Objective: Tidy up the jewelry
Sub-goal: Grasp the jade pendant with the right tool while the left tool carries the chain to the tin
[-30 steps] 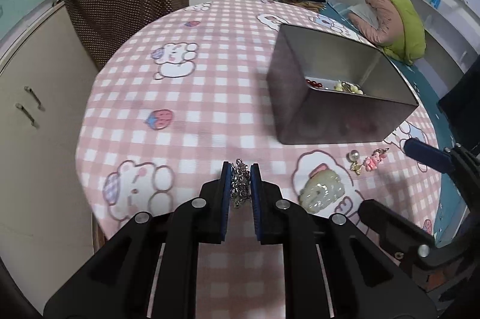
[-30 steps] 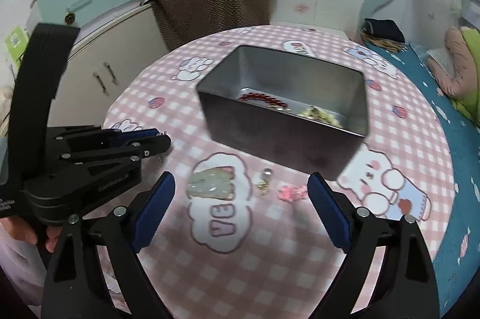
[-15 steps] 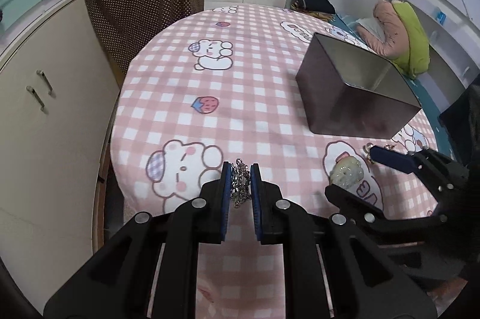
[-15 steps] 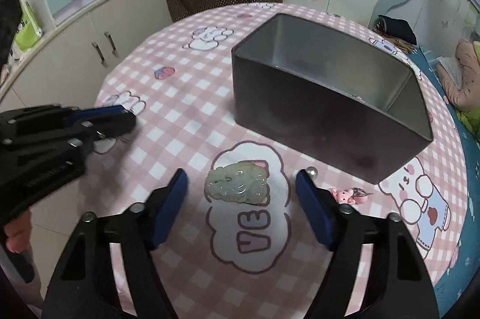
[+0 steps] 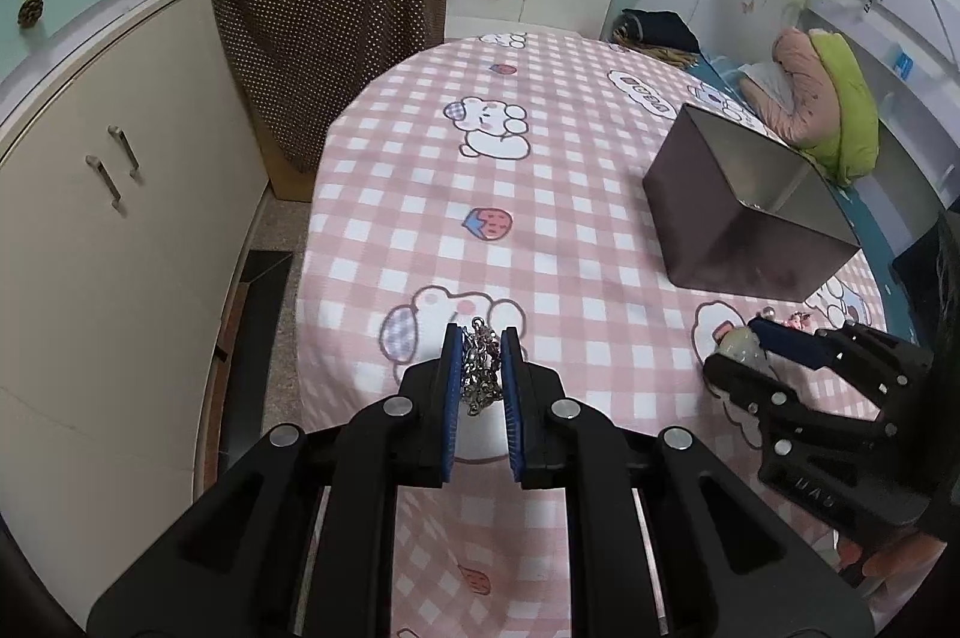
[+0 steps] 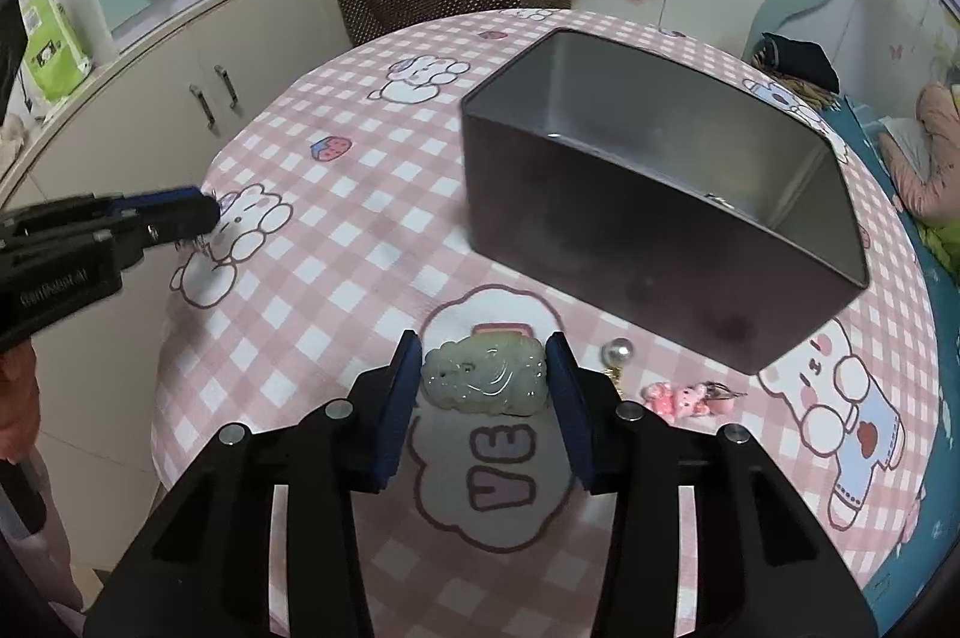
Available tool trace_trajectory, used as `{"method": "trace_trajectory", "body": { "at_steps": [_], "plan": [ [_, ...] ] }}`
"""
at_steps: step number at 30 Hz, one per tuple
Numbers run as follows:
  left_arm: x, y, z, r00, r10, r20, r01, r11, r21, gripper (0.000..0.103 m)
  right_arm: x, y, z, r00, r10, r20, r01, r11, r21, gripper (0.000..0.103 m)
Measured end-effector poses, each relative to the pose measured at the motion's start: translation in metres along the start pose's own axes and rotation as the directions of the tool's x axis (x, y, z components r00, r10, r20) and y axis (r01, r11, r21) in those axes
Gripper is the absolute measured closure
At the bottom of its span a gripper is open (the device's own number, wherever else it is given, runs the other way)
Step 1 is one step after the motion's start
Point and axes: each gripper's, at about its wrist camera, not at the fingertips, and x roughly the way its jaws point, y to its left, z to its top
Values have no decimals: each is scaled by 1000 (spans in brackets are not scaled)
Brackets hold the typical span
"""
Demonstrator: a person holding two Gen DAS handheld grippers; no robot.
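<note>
While the left gripper [image 5: 480, 368] clamps a silver chain [image 5: 481, 373] near the table edge [image 5: 309, 242], the right gripper [image 6: 485, 374], closing, brackets a jade pendant [image 6: 485, 379] before the metal tin [image 6: 660, 242].

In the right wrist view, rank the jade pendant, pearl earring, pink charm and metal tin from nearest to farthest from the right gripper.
1. Jade pendant, between the right gripper fingers.
2. Pearl earring, just outside the right-hand finger.
3. Pink charm, further right on the cloth.
4. Metal tin, beyond them all.
</note>
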Motion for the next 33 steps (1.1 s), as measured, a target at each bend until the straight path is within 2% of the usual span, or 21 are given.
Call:
{"method": "trace_trajectory", "body": {
  "at_steps": [12,21,33],
  "plan": [
    [11,-45,6,997,-67,-26,69,995,76,90,-42,-34,-2,996,-46,81,40,996,76,62],
    [10,-90,22,992,-126,-5,125,980,154,90,-68,-63,-1,986,-98,137,79,987,140,62],
    [2,-118,47,987,-157,37,147,970,193,90,-85,-84,14,972,-113,204,78,982,173,62]
  ]
}}
